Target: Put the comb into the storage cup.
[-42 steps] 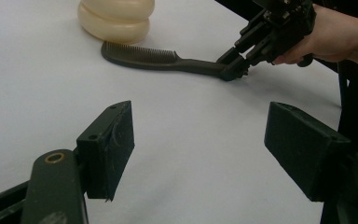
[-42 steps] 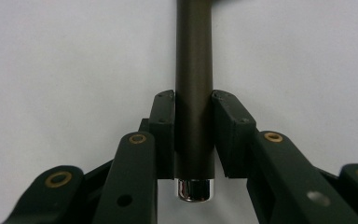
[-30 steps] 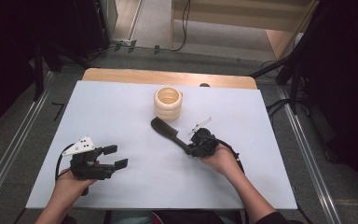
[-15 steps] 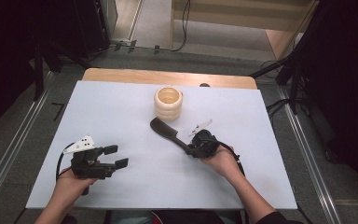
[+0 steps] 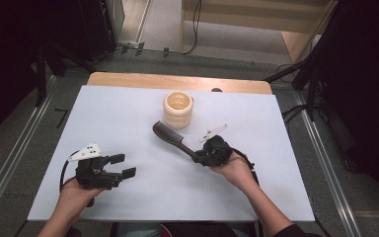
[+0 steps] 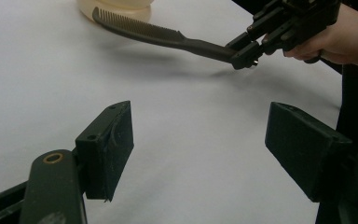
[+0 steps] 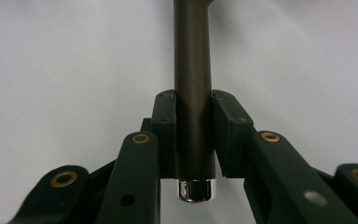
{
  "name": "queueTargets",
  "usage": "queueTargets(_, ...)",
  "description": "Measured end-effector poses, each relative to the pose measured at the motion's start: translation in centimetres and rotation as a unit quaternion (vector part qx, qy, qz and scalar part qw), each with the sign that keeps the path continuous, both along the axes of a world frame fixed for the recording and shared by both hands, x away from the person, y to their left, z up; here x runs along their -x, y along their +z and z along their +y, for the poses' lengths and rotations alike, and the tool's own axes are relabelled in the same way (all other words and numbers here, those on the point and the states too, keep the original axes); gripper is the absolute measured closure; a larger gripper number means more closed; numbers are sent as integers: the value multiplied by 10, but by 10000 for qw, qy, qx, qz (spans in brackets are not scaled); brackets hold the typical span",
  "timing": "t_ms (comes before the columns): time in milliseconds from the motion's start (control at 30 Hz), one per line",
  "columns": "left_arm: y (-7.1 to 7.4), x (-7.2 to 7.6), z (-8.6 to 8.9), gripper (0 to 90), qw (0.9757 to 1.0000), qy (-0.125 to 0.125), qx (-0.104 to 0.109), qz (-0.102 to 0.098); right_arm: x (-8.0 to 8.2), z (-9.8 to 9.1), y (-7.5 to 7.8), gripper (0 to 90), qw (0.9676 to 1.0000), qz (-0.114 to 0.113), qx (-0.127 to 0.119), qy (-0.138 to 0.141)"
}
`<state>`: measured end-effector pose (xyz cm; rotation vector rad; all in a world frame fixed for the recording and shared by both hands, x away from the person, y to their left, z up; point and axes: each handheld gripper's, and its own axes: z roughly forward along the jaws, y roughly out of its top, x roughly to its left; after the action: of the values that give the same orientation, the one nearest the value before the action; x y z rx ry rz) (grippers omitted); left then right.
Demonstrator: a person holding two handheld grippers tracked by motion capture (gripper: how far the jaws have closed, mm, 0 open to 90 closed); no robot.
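A dark comb (image 5: 170,137) hangs over the white table (image 5: 118,113), its toothed end near a cream ribbed cup (image 5: 178,109). My right gripper (image 5: 197,157) is shut on the comb's handle (image 7: 192,70), and a silver cap (image 7: 194,190) sticks out behind the pads. In the left gripper view the comb (image 6: 140,31) stands clear of the table and casts a shadow, held by the right gripper (image 6: 244,49) in front of the cup (image 6: 114,5). My left gripper (image 5: 123,165) rests at the near left, open, with nothing between its pads (image 6: 109,149).
A wooden strip (image 5: 177,81) borders the table's far edge. Metal rails (image 5: 10,163) run along the floor on both sides, and cables (image 5: 296,111) lie to the right. Bare tabletop lies between the two grippers.
The comb's toothed end has drifted slightly to the left in the right gripper's hold. The left gripper has kept still.
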<state>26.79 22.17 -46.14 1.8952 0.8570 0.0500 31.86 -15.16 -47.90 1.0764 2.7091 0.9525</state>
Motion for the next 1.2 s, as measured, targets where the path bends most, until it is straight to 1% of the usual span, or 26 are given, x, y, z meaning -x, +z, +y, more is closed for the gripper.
queueTargets(100, 1, 0, -1, 219, 10000, 17, 59, 42, 1, 1, 3, 705, 9999, -20, -156, -3)
queueTargets(267, 1, -1, -4, 219, 9999, 79, 33, 87, 4, 3, 8, 706, 9985, -200, -510, 33)
queueTargets(333, 2, -2, -5, 219, 9998, 86, 49, 144, 7, 5, 11, 705, 9975, -244, -665, 9)
queueTargets(367, 2, -2, -5, 219, 9998, 99, 55, 175, 8, 5, 12, 705, 9967, -302, -752, 16)
queueTargets(467, 3, -4, -7, 219, 9996, 139, 76, 253, 11, 8, 15, 705, 9952, -450, -873, -3)
queueTargets(500, 3, -5, -8, 219, 9995, 154, 51, 271, 11, 8, 16, 705, 9946, -475, -919, -7)
queueTargets(533, 4, -5, -8, 219, 9994, 163, 74, 292, 12, 9, 17, 705, 9941, -480, -976, -6)
queueTargets(600, 5, -7, -9, 219, 9992, 221, 68, 332, 14, 10, 18, 705, 9929, -570, -1041, -24)
queueTargets(700, 7, -9, -12, 220, 9990, 273, 11, 340, 16, 11, 19, 705, 9905, -684, -1189, -83)
queueTargets(767, 9, -9, -13, 220, 9990, 302, 20, 324, 17, 12, 19, 705, 9886, -752, -1300, -126)
queueTargets(867, 13, -11, -14, 220, 9991, 325, -2, 270, 20, 14, 20, 705, 9863, -939, -1344, -162)
queueTargets(933, 15, -12, -14, 220, 9991, 364, -21, 227, 21, 16, 20, 705, 9850, -996, -1396, -179)
queueTargets(1000, 18, -15, -14, 220, 9989, 393, 24, 235, 22, 17, 21, 705, 9844, -1001, -1435, -173)
queueTargets(1033, 19, -16, -14, 220, 9988, 415, 70, 237, 22, 17, 21, 705, 9839, -1055, -1430, -187)
queueTargets(1100, 21, -18, -15, 221, 9986, 447, 101, 262, 23, 19, 21, 705, 9829, -1092, -1464, -215)
queueTargets(1200, 23, -19, -17, 224, 9986, 451, 51, 253, 25, 20, 22, 705, 9803, -1189, -1552, -296)
